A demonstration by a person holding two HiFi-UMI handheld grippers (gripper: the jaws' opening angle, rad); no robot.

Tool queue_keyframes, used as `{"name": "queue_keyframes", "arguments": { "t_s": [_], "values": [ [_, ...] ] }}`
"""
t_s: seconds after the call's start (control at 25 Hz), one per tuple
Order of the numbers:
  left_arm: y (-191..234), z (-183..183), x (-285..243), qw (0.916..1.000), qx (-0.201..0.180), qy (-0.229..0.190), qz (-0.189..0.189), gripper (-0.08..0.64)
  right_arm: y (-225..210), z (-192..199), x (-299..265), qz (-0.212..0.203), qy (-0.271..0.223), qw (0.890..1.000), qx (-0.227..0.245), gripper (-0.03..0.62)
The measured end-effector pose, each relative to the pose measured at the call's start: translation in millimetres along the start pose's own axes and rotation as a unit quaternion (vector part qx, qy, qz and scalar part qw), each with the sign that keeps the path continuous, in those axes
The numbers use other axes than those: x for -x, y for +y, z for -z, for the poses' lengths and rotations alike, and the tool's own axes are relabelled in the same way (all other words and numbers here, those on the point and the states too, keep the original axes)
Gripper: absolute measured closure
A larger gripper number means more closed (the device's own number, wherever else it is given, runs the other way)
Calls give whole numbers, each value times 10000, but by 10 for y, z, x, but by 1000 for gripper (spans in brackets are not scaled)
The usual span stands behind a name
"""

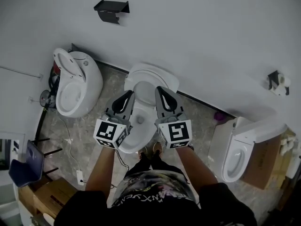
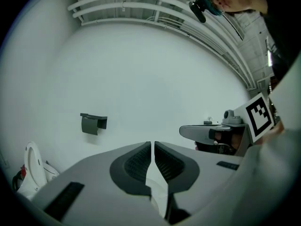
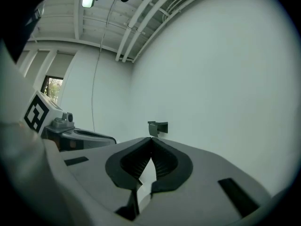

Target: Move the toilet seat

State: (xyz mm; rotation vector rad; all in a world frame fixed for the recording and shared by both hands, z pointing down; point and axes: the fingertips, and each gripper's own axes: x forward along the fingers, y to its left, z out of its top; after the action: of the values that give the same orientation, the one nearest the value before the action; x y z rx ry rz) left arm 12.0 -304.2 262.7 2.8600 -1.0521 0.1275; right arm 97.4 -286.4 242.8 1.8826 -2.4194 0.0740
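Note:
The middle toilet (image 1: 137, 134) stands on the floor below me, its white seat and lid (image 1: 155, 76) tipped up at the back by the wall. Both grippers hang side by side above the bowl, touching nothing. My left gripper (image 1: 127, 95) is shut with nothing between its jaws. My right gripper (image 1: 162, 90) is shut and empty as well. In the left gripper view the closed left gripper (image 2: 153, 146) faces the blank white wall, with the right gripper (image 2: 207, 132) beside it. In the right gripper view the closed right gripper (image 3: 151, 141) points at the same wall.
A second toilet (image 1: 75, 84) stands at the left and a third (image 1: 240, 152) at the right. A black holder (image 1: 112, 9) is fixed on the wall. Cardboard boxes (image 1: 44, 197) and a floor cable (image 1: 70, 140) lie at the lower left.

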Motion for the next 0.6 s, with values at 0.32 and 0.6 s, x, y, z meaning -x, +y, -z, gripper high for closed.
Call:
{"name": "queue_keyframes", "arguments": {
  "t_s": [0.32,0.6],
  "values": [
    [-163,-534,339,9994,-104,-320,18,518,241,-469,283,-415,-35,9990,157,591],
    [-272,-763,501,9988,-211,-421,161,518,323,-635,425,-554,-50,9981,262,591]
  ]
}}
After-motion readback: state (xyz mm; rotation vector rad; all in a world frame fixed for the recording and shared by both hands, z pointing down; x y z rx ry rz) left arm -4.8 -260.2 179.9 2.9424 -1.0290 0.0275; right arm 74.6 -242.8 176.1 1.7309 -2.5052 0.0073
